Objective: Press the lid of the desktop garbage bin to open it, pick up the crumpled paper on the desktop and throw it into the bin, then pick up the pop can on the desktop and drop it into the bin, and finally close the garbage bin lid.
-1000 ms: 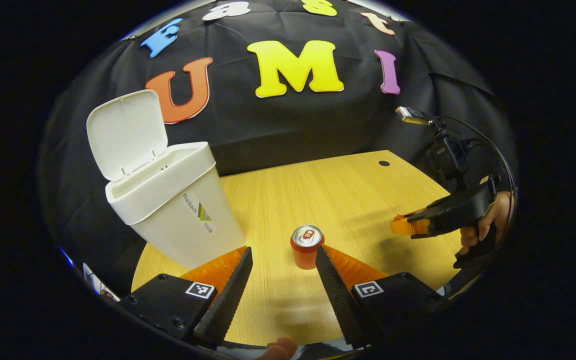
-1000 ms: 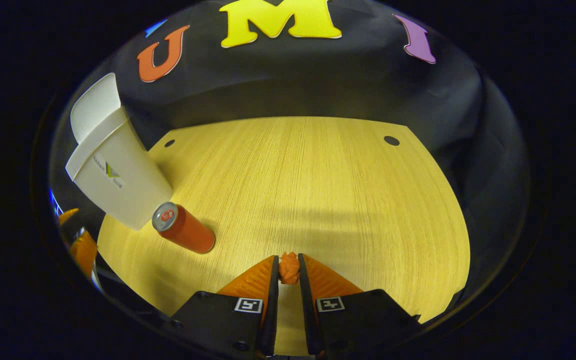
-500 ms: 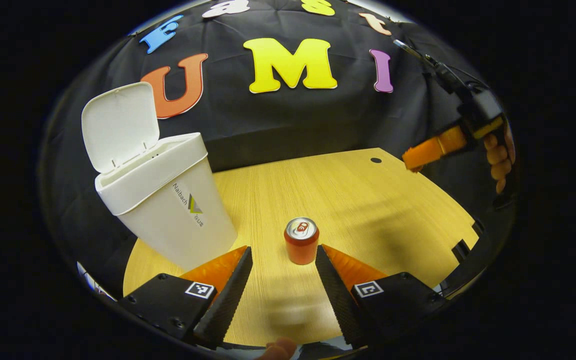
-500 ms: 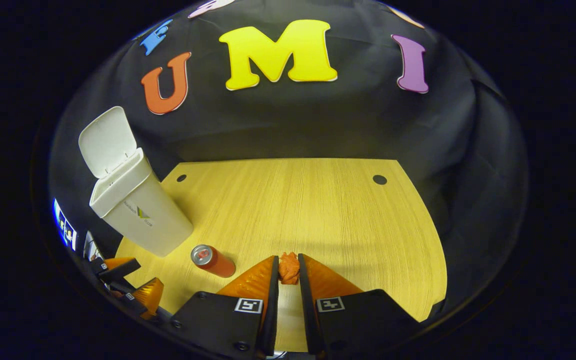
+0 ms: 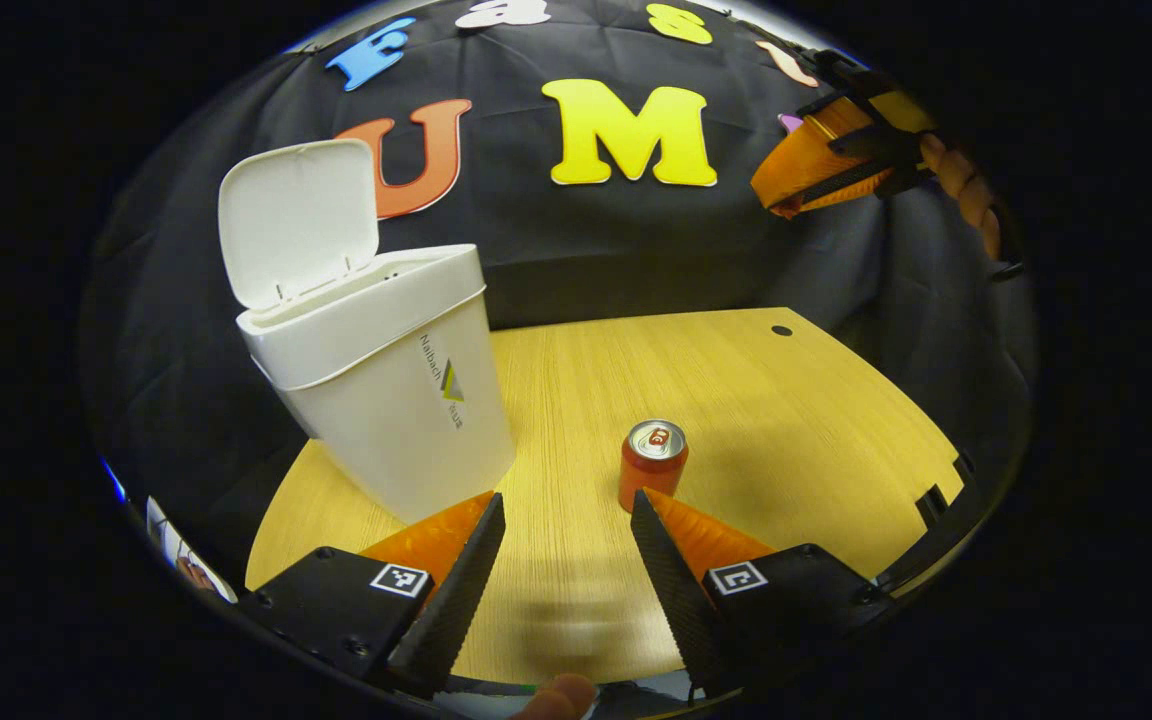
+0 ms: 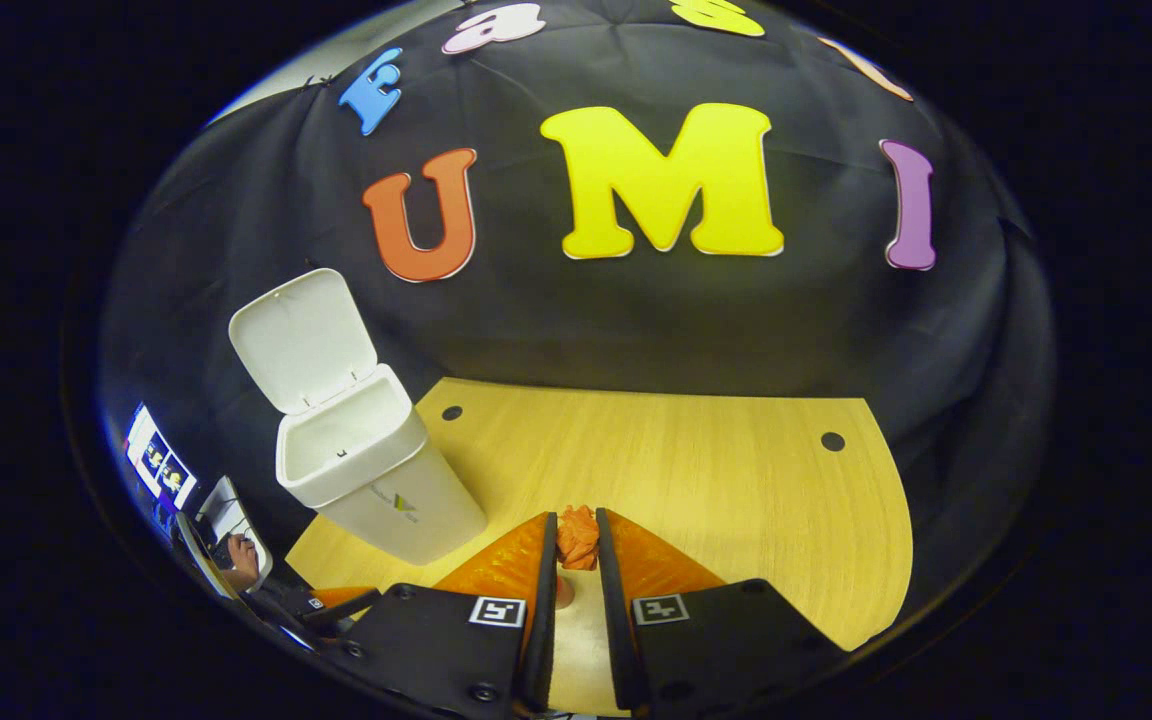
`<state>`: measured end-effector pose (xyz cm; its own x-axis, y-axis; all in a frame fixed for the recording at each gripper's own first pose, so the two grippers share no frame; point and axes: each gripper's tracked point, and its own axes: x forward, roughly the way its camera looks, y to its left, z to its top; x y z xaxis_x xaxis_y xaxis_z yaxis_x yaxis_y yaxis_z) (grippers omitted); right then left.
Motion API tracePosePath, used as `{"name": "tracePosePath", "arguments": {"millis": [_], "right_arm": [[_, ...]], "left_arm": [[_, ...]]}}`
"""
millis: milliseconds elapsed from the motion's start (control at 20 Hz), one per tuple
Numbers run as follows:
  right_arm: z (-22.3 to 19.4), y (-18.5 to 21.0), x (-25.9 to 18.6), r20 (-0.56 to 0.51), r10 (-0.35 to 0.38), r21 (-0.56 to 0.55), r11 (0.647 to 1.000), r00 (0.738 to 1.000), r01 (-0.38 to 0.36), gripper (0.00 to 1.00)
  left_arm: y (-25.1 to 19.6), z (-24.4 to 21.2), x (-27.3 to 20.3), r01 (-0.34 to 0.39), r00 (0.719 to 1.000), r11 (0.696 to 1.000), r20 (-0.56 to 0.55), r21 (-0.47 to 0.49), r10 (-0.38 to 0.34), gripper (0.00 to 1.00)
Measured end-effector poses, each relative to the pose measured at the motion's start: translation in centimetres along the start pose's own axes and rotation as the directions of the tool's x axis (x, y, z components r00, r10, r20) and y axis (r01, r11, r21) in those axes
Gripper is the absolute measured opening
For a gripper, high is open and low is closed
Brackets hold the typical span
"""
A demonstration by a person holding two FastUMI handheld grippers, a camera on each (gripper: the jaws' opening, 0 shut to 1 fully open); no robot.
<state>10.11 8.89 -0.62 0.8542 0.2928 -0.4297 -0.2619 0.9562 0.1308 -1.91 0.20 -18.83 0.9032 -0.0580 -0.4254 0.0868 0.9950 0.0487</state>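
Right tongs (image 6: 576, 545) clenched on the crumpled paper (image 6: 577, 536), held high above the tabletop (image 6: 736, 480). The bin (image 6: 366, 470) lies ahead and to their left, near the tabletop's back-left corner, lid (image 6: 304, 338) upright, mouth open; what's inside I cannot tell. Judged next: carry paper left over the mouth. Left tongs (image 5: 561, 545) released, low at the front edge, pop can (image 5: 653, 464) upright just beyond their fingertips.
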Motion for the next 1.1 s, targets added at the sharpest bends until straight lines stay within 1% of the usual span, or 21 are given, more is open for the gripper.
{"name": "tracePosePath", "arguments": {"millis": [200,250,350,450,550,600,700,850,950,1100], "right_arm": [[1.7,6.0,1.5,0.021,0.079,-0.068,0.995,0.997,-0.078,0.24],[2.2,8.1,2.1,0.025,0.107,-0.091,0.990,0.994,-0.105,0.24],[2.5,11.0,2.8,0.028,0.144,-0.116,0.983,0.989,-0.140,0.24],[2.6,14.4,3.9,0.022,0.188,-0.122,0.975,0.982,-0.184,0.24],[2.5,16.8,5.0,0.008,0.212,-0.132,0.969,0.977,-0.209,0.24],[2.5,19.1,6.2,-0.003,0.233,-0.142,0.963,0.973,-0.231,0.24],[2.8,21.0,7.4,-0.009,0.253,-0.143,0.957,0.967,-0.251,0.24],[2.3,24.0,10.0,-0.034,0.283,-0.138,0.949,0.959,-0.285,0.24],[2.0,25.5,11.3,-0.049,0.299,-0.151,0.941,0.953,-0.303,0.24],[1.3,26.5,12.7,-0.060,0.306,-0.166,0.936,0.950,-0.311,0.24]], "left_arm": [[2.6,-1.3,-0.6,-0.038,0.999,0.999,-0.023,-0.032,0.038,0.86],[3.3,-1.6,-0.9,-0.048,0.999,0.998,-0.026,-0.038,0.047,0.86],[4.0,-2.2,-1.4,-0.053,0.998,0.997,-0.032,-0.048,0.052,0.86],[5.2,-2.5,-1.8,-0.077,0.997,0.996,-0.031,-0.051,0.075,0.86],[5.8,-2.8,-1.8,-0.082,0.996,0.994,-0.028,-0.074,0.080,0.86],[5.8,-3.1,-1.7,-0.068,0.998,0.993,-0.024,-0.094,0.066,0.86],[6.0,-3.0,-1.7,-0.059,0.998,0.993,-0.018,-0.104,0.058,0.86],[6.7,-2.7,-1.7,-0.065,0.998,0.993,-0.004,-0.101,0.065,0.86],[7.2,-2.8,-1.6,-0.067,0.998,0.994,-0.005,-0.091,0.067,0.86],[7.5,-3.1,-1.6,-0.063,0.998,0.995,-0.010,-0.080,0.063,0.86]]}}
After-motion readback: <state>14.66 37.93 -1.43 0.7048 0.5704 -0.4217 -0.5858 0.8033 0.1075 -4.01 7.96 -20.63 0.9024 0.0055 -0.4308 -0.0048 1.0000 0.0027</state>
